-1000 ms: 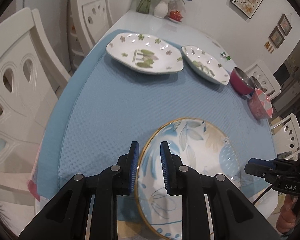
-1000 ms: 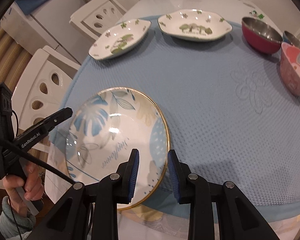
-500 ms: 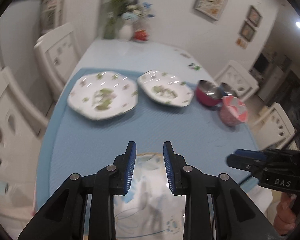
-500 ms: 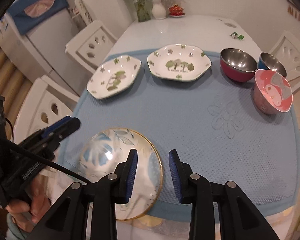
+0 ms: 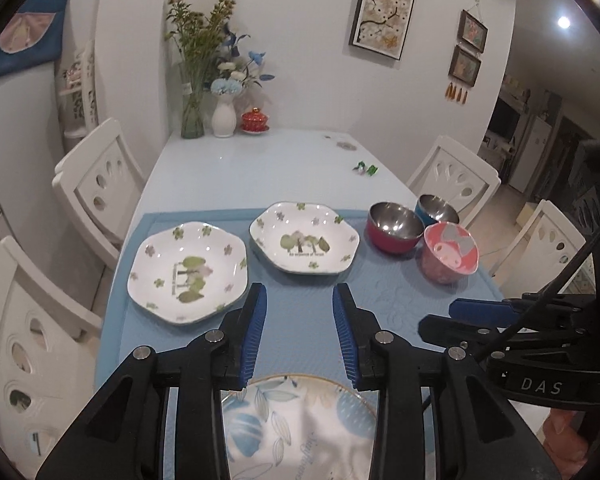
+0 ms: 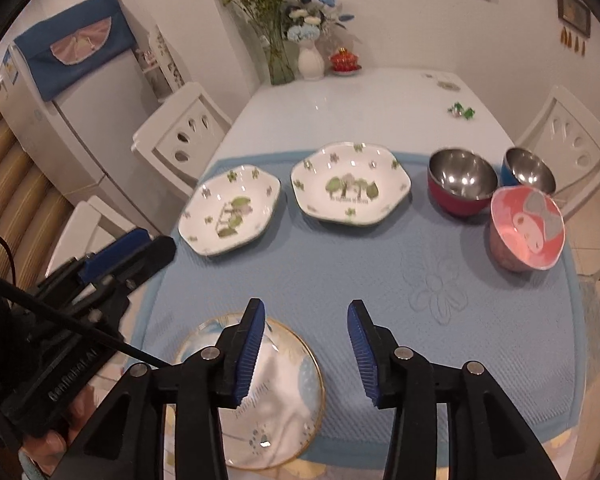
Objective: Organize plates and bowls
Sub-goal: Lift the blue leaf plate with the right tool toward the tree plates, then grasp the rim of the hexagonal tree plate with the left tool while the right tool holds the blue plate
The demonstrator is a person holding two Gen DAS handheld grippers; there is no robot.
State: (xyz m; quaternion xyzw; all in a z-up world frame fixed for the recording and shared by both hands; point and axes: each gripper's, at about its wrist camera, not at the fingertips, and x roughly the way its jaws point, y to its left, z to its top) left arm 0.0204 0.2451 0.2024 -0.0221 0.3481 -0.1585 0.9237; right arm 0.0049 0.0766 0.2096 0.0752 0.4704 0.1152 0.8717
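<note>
Left wrist view: left gripper (image 5: pixel 298 330) tilted down over the blue mat (image 5: pixel 300 320), fingers just opened further, parted and empty, lifted off the round floral plate (image 5: pixel 296 428) lying below on the desk. Right wrist view: right gripper (image 6: pixel 306 346) likewise raised, fingers just spread wider, empty; plate rim released, two hexagonal plates (image 6: pixel 350 188) and bowls (image 6: pixel 460 186) beyond.

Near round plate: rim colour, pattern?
Gold rim, blue and beige leaf print on the round plate; clearest in the right wrist view.

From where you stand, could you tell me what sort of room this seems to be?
Probably a home dining room: a dining table ringed by white chairs, a fridge in the corner, and plates and bowls laid out.
</note>
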